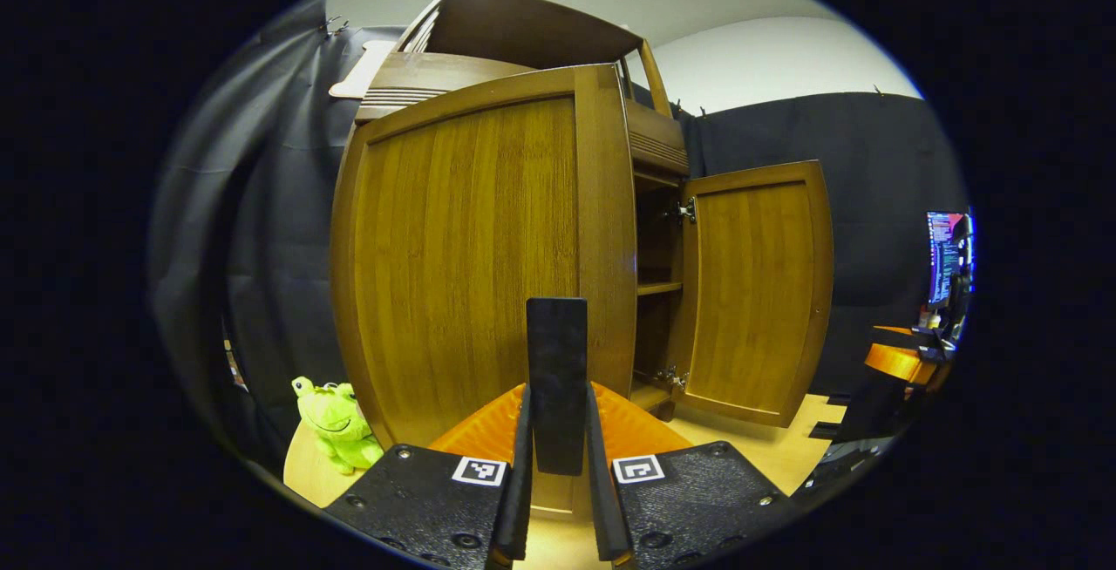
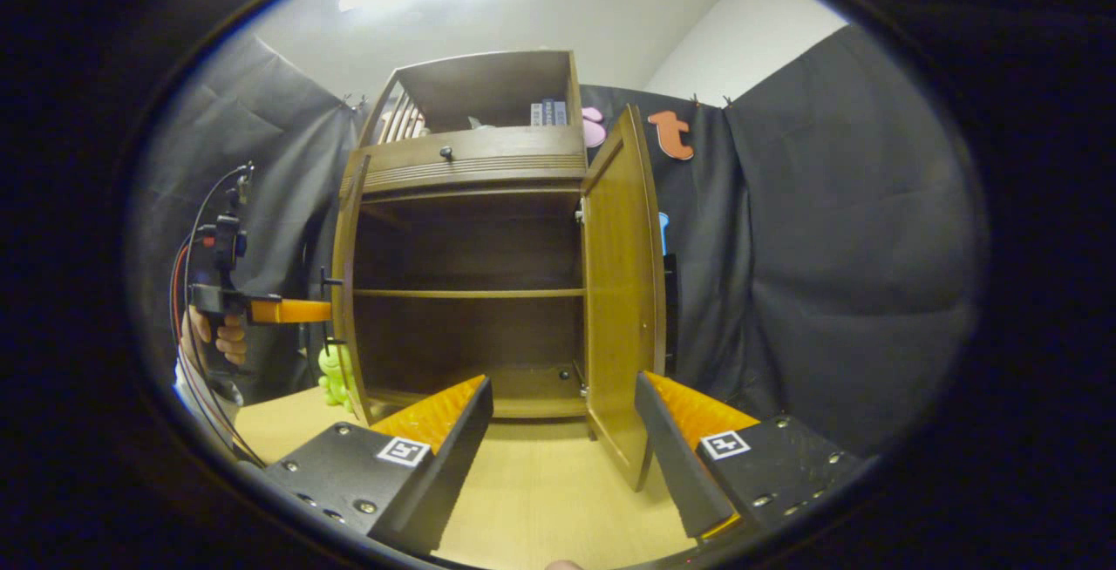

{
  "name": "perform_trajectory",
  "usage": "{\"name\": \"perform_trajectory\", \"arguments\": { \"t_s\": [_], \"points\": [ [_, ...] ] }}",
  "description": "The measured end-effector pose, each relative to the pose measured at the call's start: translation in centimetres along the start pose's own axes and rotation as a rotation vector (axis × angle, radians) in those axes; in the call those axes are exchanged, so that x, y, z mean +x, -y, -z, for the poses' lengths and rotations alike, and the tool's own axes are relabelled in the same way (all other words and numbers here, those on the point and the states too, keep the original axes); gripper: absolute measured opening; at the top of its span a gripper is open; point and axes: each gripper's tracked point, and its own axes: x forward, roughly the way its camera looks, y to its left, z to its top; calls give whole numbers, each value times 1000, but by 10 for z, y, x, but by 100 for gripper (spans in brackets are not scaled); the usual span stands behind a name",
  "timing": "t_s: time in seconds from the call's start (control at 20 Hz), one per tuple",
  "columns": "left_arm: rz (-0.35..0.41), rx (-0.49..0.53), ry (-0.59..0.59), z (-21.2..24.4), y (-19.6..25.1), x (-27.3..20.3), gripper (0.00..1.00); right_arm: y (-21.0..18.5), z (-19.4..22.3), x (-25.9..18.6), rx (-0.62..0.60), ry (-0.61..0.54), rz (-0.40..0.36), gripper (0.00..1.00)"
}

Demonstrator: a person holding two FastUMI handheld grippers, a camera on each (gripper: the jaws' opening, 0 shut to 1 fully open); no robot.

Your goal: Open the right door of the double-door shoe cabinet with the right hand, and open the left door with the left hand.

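Left tongs (image 1: 558, 465) clamp narrow on the handle (image 1: 557, 378) of the left door (image 1: 471, 256), keeping it swung wide. Right tongs (image 2: 562, 430) hang wide, holding nothing; right door (image 2: 621, 291) stands open just ahead. Cabinet shelves (image 2: 471, 293) exposed; task looks nearly done.

My left gripper (image 1: 558, 430) fingers nearly closed on a thin handle; right gripper (image 2: 562, 430) spread wide, free.

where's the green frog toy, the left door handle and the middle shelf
green frog toy (image 1: 336, 420), left gripper view, its body
left door handle (image 1: 556, 378), left gripper view, bar's middle
middle shelf (image 2: 469, 293), right gripper view, front edge
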Motion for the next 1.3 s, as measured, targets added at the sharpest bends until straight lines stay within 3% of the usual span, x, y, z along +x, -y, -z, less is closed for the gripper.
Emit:
{"name": "perform_trajectory", "arguments": {
  "t_s": [0.25, 0.5, 0.55, 0.65, 0.7, 0.85, 0.95, 1.3],
  "points": [
    [-8, 21, 16, -3, -8, -19, 31, 4, 11, 4, -36, -17, 23, 100],
    [-38, 37, 24, -2, -21, -39, 31, -10, 10, 8, -37, -18, -12, 97],
    [-45, 45, 30, -3, -23, -43, 30, -11, 11, 8, -39, -22, -16, 92],
    [-61, 66, 25, 1, -28, -51, 28, -15, 11, 9, -33, -25, -27, 92],
    [-66, 67, 14, 5, -31, -54, 28, -17, 10, 10, -28, -25, -27, 97],
    [-80, 58, -3, 11, -39, -63, 29, -20, 11, 11, -23, -27, -28, 92],
    [-116, 56, 0, 12, -50, -71, 29, -24, 13, 11, -21, -34, -33, 97],
    [-318, 115, -13, 18, -126, -100, 29, -39, 13, 17, -33, -44, -54, 97]
  ]
}}
